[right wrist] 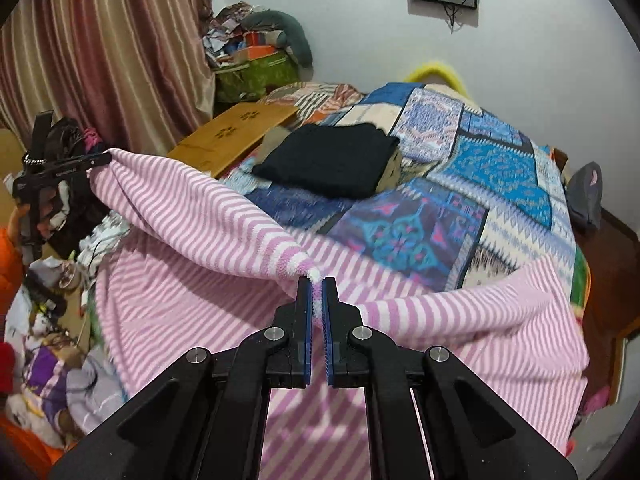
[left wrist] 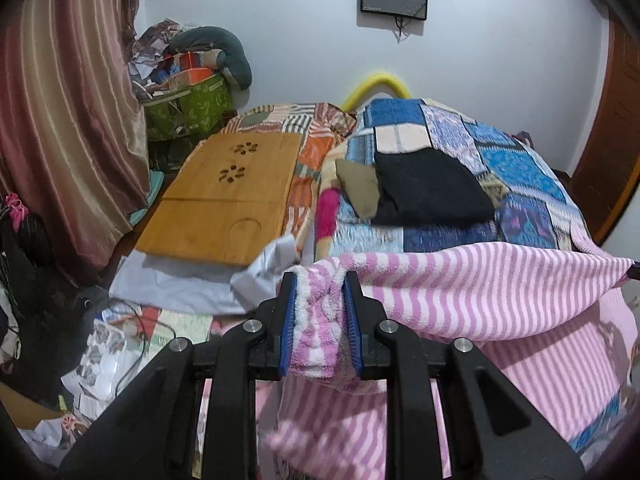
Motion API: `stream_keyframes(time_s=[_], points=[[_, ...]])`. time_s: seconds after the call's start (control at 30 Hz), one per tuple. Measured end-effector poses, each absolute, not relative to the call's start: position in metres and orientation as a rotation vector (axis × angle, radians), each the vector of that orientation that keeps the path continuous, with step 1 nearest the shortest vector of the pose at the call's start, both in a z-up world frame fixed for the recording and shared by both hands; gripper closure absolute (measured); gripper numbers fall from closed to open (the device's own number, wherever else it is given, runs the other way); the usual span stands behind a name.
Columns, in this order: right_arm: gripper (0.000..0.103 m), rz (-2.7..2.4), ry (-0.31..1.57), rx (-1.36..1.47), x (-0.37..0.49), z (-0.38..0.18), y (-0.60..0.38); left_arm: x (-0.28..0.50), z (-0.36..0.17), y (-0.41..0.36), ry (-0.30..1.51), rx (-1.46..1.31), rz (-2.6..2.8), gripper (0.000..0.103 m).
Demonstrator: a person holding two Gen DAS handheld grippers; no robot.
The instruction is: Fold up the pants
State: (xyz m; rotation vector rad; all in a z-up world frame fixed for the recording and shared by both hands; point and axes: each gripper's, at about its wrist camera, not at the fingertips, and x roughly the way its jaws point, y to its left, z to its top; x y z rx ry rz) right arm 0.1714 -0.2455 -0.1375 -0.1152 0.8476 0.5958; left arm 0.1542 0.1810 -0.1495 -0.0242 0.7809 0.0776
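The pink-and-white striped fleece pants point(left wrist: 480, 304) hang lifted over the near end of the bed. My left gripper point(left wrist: 320, 280) is shut on a thick bunched corner of them. My right gripper point(right wrist: 317, 280) is shut on another corner of the pants point(right wrist: 224, 220), with only a thin fold between its blue pads. From the right wrist view the cloth stretches up and left to the left gripper point(right wrist: 102, 159), held by a hand. The lower part of the pants drapes down below both grippers onto the bed.
A patchwork quilt point(left wrist: 500, 148) covers the bed, with a folded black garment point(left wrist: 428, 188) and a tan one point(left wrist: 360, 188) on it. A wooden lap tray point(left wrist: 224, 196) lies left of them. Curtains point(left wrist: 68, 112) and floor clutter point(left wrist: 100, 352) line the left side.
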Motion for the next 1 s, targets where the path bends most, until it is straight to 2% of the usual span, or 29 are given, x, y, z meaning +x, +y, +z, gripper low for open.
stream_keyframes(time_s=[0.2, 0.53, 0.63, 0.8, 1.0], points=[[0.099, 0.6, 0.902, -0.104, 0.14, -0.162, -0.245, 0.112, -0.193, 0.189, 0.846, -0.067, 0.07, 0.081], [0.099, 0.594, 0.993, -0.09, 0.106, -0.201, -0.24, 0.085, -0.256, 0.198, 0.99, -0.117, 0.092, 0.08], [0.098, 0.587, 1.005, -0.086, 0.102, -0.209, -0.24, 0.082, -0.259, 0.194, 1.0, -0.104, 0.102, 0.079], [0.094, 0.582, 1.003, -0.061, 0.096, -0.208, -0.242, 0.079, -0.253, 0.194, 1.02, -0.109, 0.122, 0.071], [0.092, 0.565, 1.002, -0.054, 0.093, -0.195, -0.254, 0.075, -0.226, 0.193, 0.997, -0.088, 0.158, 0.068]])
